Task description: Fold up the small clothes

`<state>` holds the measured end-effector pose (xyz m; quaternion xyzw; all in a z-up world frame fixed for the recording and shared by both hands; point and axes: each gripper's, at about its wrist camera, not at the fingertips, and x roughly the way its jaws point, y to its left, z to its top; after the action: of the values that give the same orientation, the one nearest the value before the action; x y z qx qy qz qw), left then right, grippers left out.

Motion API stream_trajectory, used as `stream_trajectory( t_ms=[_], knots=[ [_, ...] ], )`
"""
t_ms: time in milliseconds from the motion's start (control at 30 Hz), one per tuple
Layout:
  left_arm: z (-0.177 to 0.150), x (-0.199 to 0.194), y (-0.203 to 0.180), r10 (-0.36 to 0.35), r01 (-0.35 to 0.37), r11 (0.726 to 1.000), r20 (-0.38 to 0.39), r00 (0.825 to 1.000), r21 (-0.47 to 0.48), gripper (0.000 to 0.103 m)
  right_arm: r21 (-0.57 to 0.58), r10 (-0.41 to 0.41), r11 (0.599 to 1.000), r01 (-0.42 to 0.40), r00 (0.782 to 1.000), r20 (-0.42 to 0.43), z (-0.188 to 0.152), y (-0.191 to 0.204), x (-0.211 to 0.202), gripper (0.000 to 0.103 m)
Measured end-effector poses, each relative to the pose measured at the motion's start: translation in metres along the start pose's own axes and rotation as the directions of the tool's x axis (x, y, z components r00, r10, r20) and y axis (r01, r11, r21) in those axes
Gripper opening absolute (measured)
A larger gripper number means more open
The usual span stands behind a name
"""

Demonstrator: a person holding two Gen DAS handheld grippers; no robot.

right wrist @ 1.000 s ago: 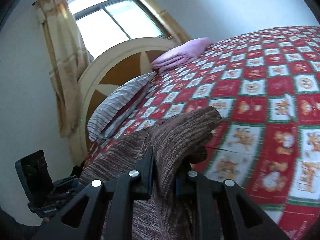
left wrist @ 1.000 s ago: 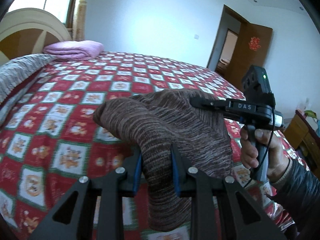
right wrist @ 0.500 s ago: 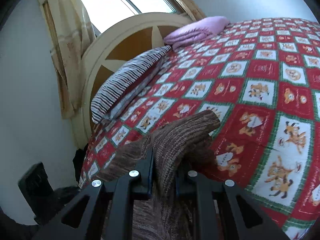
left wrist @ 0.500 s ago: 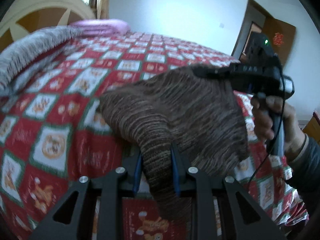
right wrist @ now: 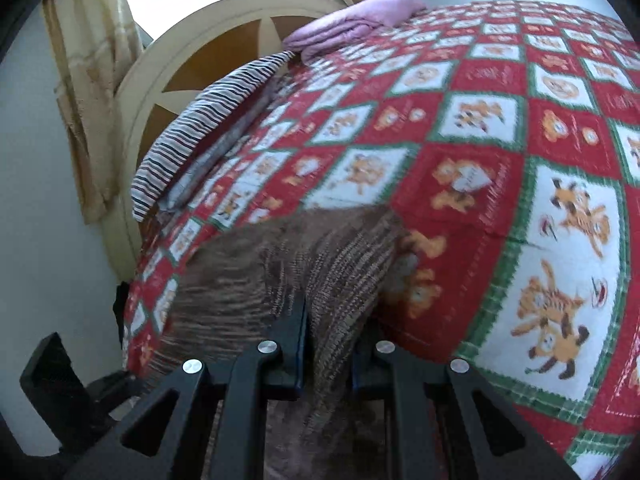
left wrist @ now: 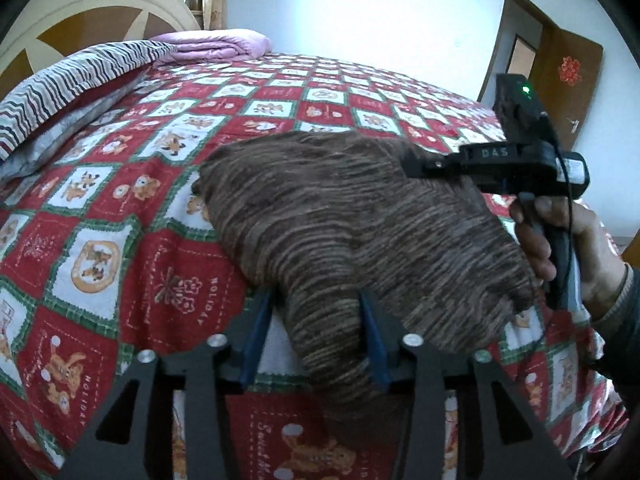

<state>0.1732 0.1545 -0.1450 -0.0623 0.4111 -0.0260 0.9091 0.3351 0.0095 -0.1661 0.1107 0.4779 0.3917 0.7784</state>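
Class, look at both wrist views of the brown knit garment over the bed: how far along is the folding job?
Done: the brown knit garment is doubled over and lowered onto the red patterned bedspread. In hand: the right gripper pinches one end; the left gripper has just been opening, its left pad off the cloth between its jaws. Left: release the right end and flatten the bunched fold, probably.

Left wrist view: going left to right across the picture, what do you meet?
Striped pillow → folded purple blanket → brown knit garment → right gripper, shut on the garment's far edge → hand on its handle.
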Motion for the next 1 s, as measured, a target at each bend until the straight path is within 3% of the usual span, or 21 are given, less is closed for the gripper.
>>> stream_trajectory(
  t_ms=[100, 167, 233, 300, 367, 433, 500, 633, 700, 733, 767, 800, 867, 1000],
  knots=[
    [0.002, -0.003, 0.002, 0.01, -0.01, 1.0, -0.001, 1.0, -0.005, 0.056, 0.027, 0.008, 1.0, -0.008, 1.0, 0.004, -0.003, -0.008, 0.0, 0.017],
    [0.008, -0.01, 0.004, 0.021, -0.021, 1.0, 0.025, 0.999, 0.007, 0.058, 0.056, 0.001, 0.998, -0.001, 1.0, 0.013, -0.004, -0.012, -0.007, 0.034],
    [0.016, -0.021, 0.008, 0.062, -0.063, 0.998, 0.082, 0.995, 0.01, 0.072, 0.078, -0.008, 0.997, 0.007, 1.0, 0.023, -0.009, -0.016, -0.018, 0.044],
    [0.024, -0.027, 0.012, 0.111, -0.114, 0.993, 0.133, 0.985, 0.013, 0.078, 0.095, -0.002, 0.995, -0.001, 0.999, 0.032, -0.018, -0.016, -0.034, 0.048],
    [0.033, -0.025, 0.018, 0.165, -0.172, 0.985, 0.162, 0.973, 0.024, 0.079, 0.103, 0.015, 0.994, -0.019, 0.999, 0.041, -0.031, -0.014, -0.052, 0.063],
    [0.041, -0.017, 0.026, 0.227, -0.236, 0.971, 0.19, 0.955, 0.027, 0.079, 0.085, 0.034, 0.996, -0.038, 0.998, 0.045, -0.049, -0.007, -0.068, 0.072],
    [0.048, -0.004, 0.031, 0.259, -0.27, 0.962, 0.199, 0.945, 0.031, 0.079, 0.06, 0.03, 0.998, -0.032, 0.999, 0.032, -0.065, -0.001, -0.077, 0.072],
    [0.058, 0.036, 0.037, 0.346, -0.358, 0.931, 0.147, 0.927, 0.066, 0.079, 0.028, 0.034, 0.999, -0.032, 0.998, -0.054, -0.096, 0.007, -0.072, 0.073],
    [0.058, 0.047, 0.036, 0.375, -0.386, 0.919, 0.129, 0.918, 0.078, 0.081, -0.012, -0.024, 1.0, 0.023, 0.997, -0.077, -0.104, 0.011, -0.067, 0.067],
    [0.058, 0.051, 0.036, 0.379, -0.39, 0.918, 0.122, 0.917, 0.078, 0.083, -0.024, -0.045, 0.999, 0.043, 0.996, -0.083, -0.107, 0.014, -0.067, 0.05],
    [0.058, 0.051, 0.036, 0.385, -0.395, 0.916, 0.122, 0.915, 0.076, 0.084, -0.018, -0.038, 0.999, 0.036, 0.994, -0.102, -0.107, 0.013, -0.068, 0.023],
    [0.058, 0.05, 0.035, 0.392, -0.403, 0.912, 0.125, 0.911, 0.077, 0.086, 0.0, -0.018, 1.0, 0.018, 0.994, -0.112, -0.107, 0.011, -0.071, 0.017],
    [0.058, 0.049, 0.033, 0.412, -0.425, 0.901, 0.133, 0.901, 0.087, 0.09, 0.006, 0.007, 1.0, -0.006, 0.992, -0.129, -0.109, 0.01, -0.076, 0.015],
    [0.057, 0.049, 0.034, 0.413, -0.426, 0.901, 0.131, 0.901, 0.086, 0.095, -0.026, 0.002, 1.0, -0.006, 0.987, -0.164, -0.116, 0.017, -0.087, 0.013]
  ],
)
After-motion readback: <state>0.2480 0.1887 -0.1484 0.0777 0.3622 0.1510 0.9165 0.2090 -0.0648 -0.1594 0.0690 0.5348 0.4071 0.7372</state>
